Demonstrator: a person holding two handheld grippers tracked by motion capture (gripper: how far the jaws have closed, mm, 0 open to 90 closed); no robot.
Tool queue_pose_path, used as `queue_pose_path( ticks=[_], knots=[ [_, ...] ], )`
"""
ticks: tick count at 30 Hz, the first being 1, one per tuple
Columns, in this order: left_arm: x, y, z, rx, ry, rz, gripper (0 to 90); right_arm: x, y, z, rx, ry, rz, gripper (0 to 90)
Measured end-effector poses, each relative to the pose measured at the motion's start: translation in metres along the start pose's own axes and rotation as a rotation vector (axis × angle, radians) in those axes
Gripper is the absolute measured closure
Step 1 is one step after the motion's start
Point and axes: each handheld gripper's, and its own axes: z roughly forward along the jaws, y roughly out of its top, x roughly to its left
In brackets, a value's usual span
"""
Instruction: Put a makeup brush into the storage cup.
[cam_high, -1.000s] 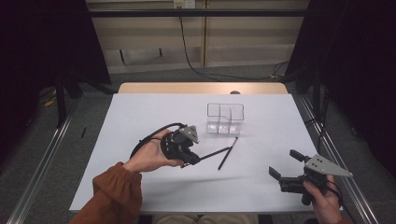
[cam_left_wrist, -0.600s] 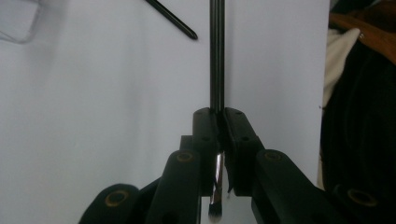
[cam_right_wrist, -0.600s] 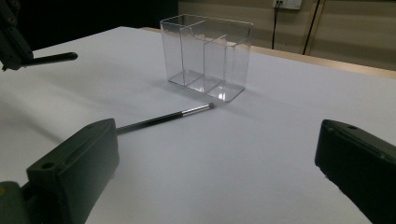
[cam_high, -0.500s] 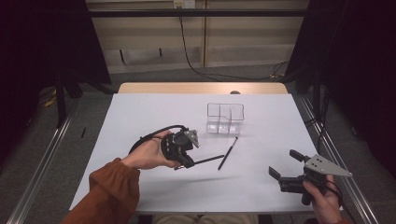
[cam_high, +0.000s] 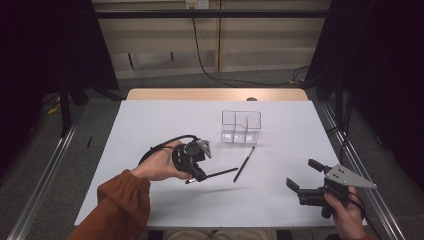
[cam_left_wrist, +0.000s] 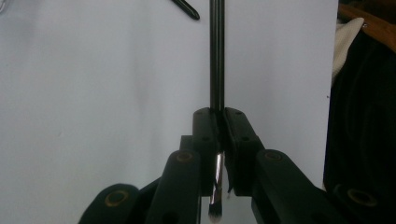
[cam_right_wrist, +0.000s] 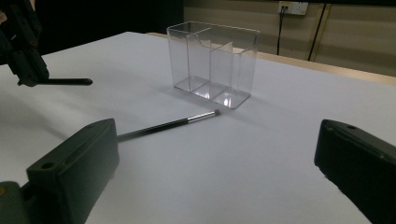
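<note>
the left gripper (cam_high: 196, 172), clamped on a brush (cam_left_wrist: 216, 70), has lifted it slightly off the table (cam_high: 150, 120), ready for the holder (cam_high: 242, 127); the right gripper (cam_high: 306, 176) waits open, empty.

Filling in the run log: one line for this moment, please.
left gripper: shut on brush | right gripper: open | second brush: on table

- Slim black makeup brush (cam_high: 216, 174) with silver ferrule: clamped in the left hand-held gripper (cam_high: 192, 161), lifted level above the white bench (cam_high: 150, 125), handle pointing right.
</note>
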Motion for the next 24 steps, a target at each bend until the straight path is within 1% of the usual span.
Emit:
queue_pose_path(
  ticks=[2,3,4,6,7,8,10,12,13,15,16,17,18,20,21,22,24],
  knots=[
    [0.000,0.001,0.000,0.007,-0.006,0.015,84.0,0.001,0.001,0.002,-0.002,0.012,-0.003,0.0],
    [0.000,0.001,0.001,0.007,-0.009,0.015,84.0,0.002,0.003,0.004,-0.008,0.021,0.001,0.0],
    [0.000,0.001,0.001,0.006,-0.006,0.012,84.0,0.002,0.003,0.004,-0.008,0.021,0.001,0.0],
    [-0.001,0.001,0.001,0.006,-0.014,0.010,83.9,0.002,0.006,0.005,-0.017,0.028,0.001,0.0],
    [-0.002,0.001,0.001,-0.002,-0.006,0.003,84.0,0.003,0.011,0.007,-0.032,0.032,0.007,0.0],
    [-0.001,0.001,0.000,0.002,-0.003,0.013,84.0,0.003,0.013,0.007,-0.039,0.037,0.005,0.0],
    [-0.002,0.001,0.000,0.012,-0.011,0.022,84.0,0.003,0.015,0.008,-0.047,0.039,0.004,0.0],
    [-0.003,0.001,0.000,0.013,-0.013,0.019,84.0,0.003,0.021,0.010,-0.067,0.047,0.006,0.0],
    [-0.003,0.001,0.000,0.012,-0.014,0.020,84.0,0.003,0.026,0.011,-0.081,0.053,-0.003,0.0],
    [-0.004,0.001,0.000,0.007,-0.015,0.020,84.0,0.003,0.028,0.012,-0.084,0.055,-0.003,0.0],
    [-0.003,0.002,-0.001,0.014,-0.016,0.027,83.9,0.003,0.030,0.013,-0.086,0.058,-0.002,0.0],
    [-0.003,0.002,-0.001,0.014,-0.017,0.028,84.0,0.002,0.034,0.015,-0.071,0.087,0.009,0.0],
    [-0.003,0.003,-0.001,0.013,-0.015,0.029,84.0,0.002,0.034,0.015,-0.071,0.087,0.009,0.0],
    [-0.003,0.003,-0.001,0.016,-0.020,0.032,83.9,0.004,0.039,0.020,-0.042,0.121,-0.014,1.9],
    [-0.004,0.003,-0.001,0.015,-0.019,0.028,83.9,0.005,0.041,0.022,-0.033,0.133,-0.017,1.8],
    [-0.004,0.003,0.000,0.011,-0.018,0.025,83.9,0.005,0.041,0.022,-0.033,0.133,-0.017,1.8],
    [-0.004,0.004,-0.001,0.016,-0.016,0.023,84.0,0.005,0.043,0.028,-0.005,0.157,-0.030,1.8]
  ],
)
